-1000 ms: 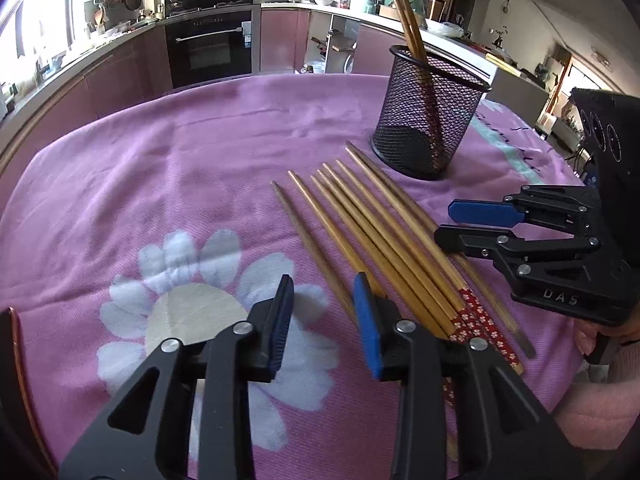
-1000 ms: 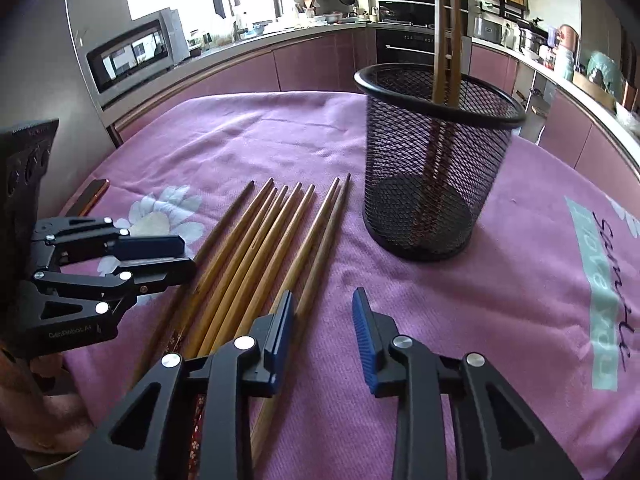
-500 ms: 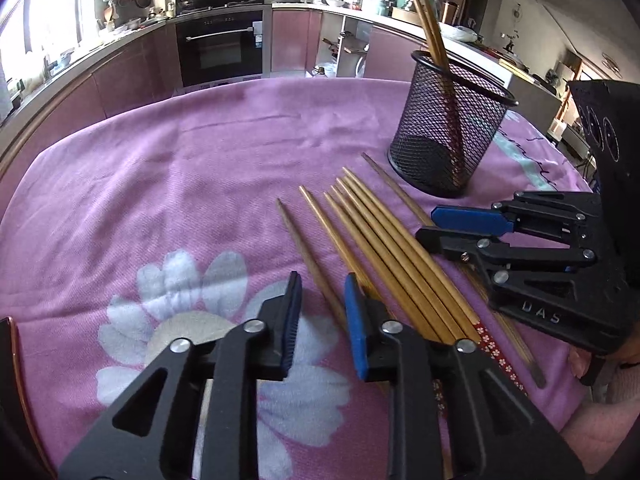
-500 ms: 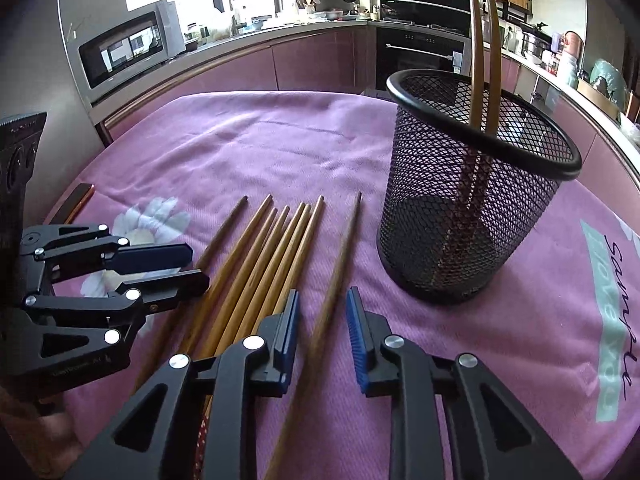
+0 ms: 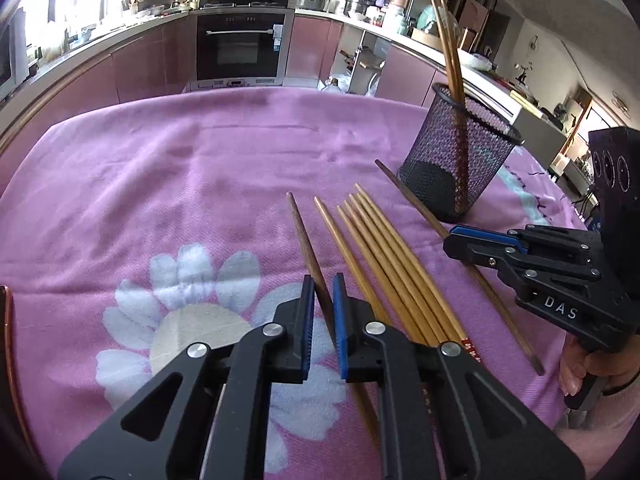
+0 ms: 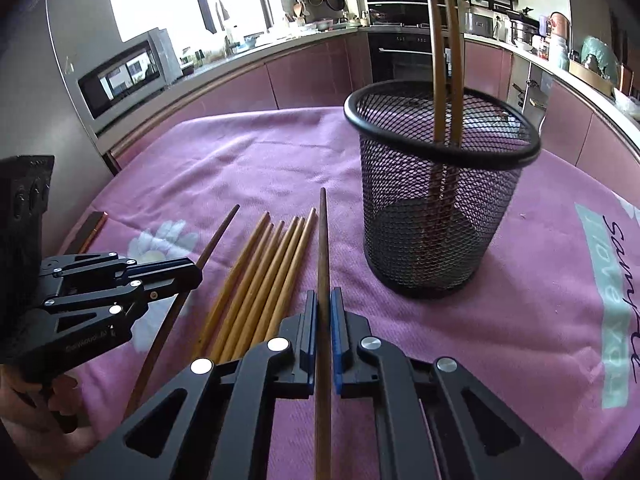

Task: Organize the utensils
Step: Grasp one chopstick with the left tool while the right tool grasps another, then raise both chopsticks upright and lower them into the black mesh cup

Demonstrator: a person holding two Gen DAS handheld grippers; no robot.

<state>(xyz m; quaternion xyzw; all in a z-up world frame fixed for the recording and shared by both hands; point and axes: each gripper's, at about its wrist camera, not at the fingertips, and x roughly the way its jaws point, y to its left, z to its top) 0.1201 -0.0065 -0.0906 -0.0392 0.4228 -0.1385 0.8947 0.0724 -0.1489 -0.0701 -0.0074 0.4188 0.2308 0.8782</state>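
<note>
Left wrist view: the mesh cup (image 5: 460,160) at upper right already holds two chopsticks (image 5: 450,52); seven seem left on the purple cloth (image 5: 160,184), though the fisheye edge blurs the count. The left gripper (image 5: 322,308), bottom centre, has just been closing from a wide spread a second ago and now pinches the leftmost dark chopstick (image 5: 304,236).

Right wrist view: the right gripper (image 6: 323,320), bottom centre, has likewise just closed onto the rightmost dark chopstick (image 6: 322,240), which now lies apart from the light bundle (image 6: 264,276) at centre left.
</note>
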